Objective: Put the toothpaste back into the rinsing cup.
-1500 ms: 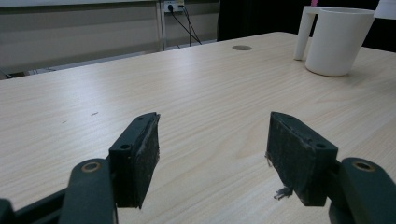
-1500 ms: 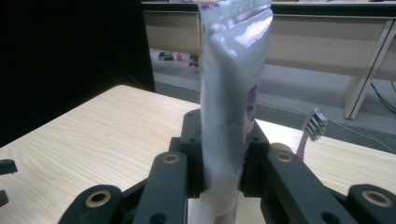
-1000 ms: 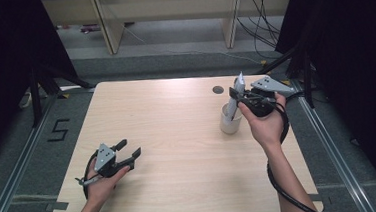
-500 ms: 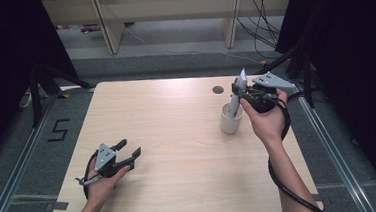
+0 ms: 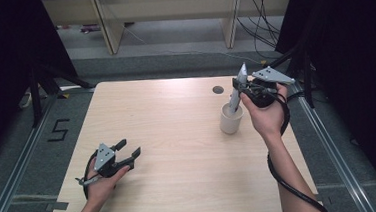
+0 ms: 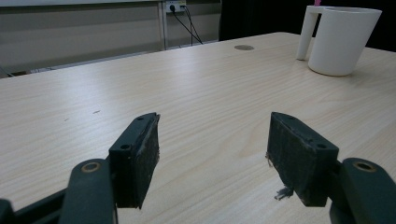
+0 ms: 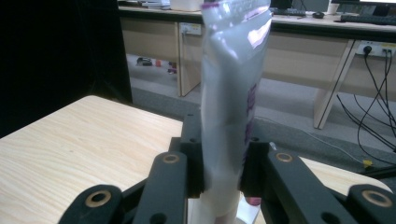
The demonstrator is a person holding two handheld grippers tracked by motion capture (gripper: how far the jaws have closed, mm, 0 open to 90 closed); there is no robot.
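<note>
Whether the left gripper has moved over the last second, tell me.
No. In the high view the left gripper keeps its spot by the table's near left corner, equally far from the 5 marked on the floor.

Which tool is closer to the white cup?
Right. The right tool sits just above the cup, gripping a tube that stands in it. The left tool rests open far across the table.
</note>
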